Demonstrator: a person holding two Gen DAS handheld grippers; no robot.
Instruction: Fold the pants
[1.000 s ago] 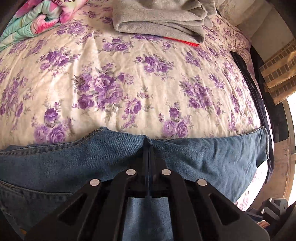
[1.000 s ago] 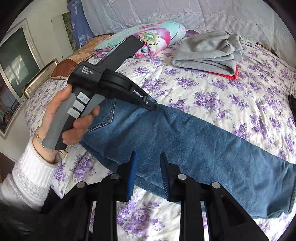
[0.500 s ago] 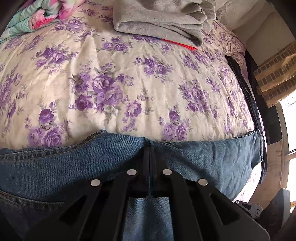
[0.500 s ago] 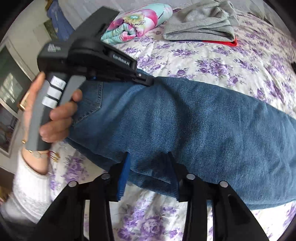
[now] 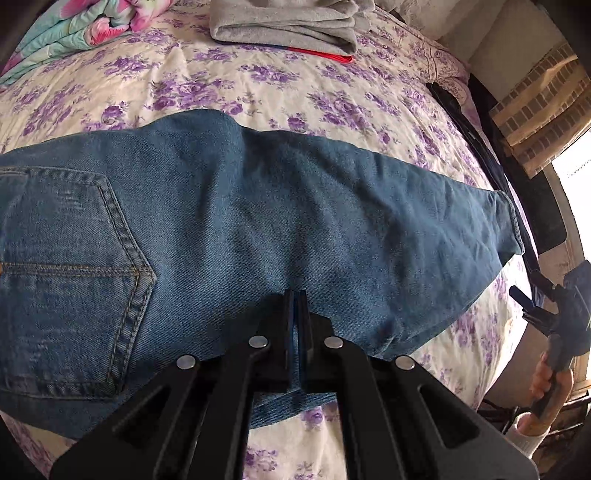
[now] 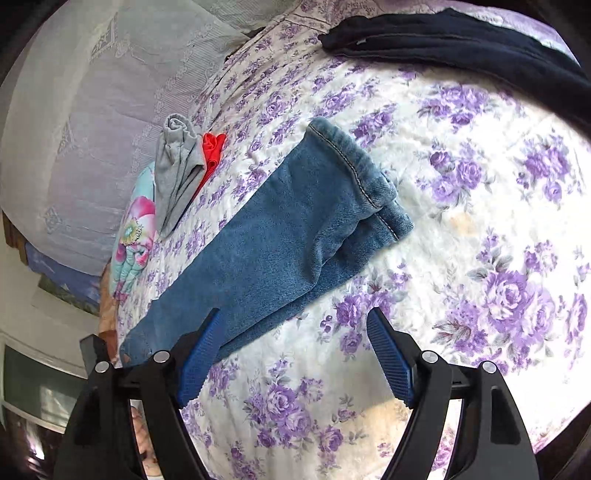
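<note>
— Where are the jeans [image 5: 280, 221]?
— Flat across the bed [image 5: 280, 92], hem near its edge. My left gripper [image 5: 296, 325] has its fingers clamped on the denim fold.
— And the right gripper [image 6: 295, 354]?
— Its fingers have just been opening — nothing between them, only bedspread.

There are no words, numbers, labels or signs to read in these pictures. The jeans [image 5: 258, 229] show only stitching and a back pocket, with no tag or brand name that can be made out. The bed sheet [image 6: 480, 221] has only purple flowers on it, and the folded gray cloth [image 5: 288, 22] and the bright flowered blanket [image 5: 74, 26] carry no writing either.
</note>
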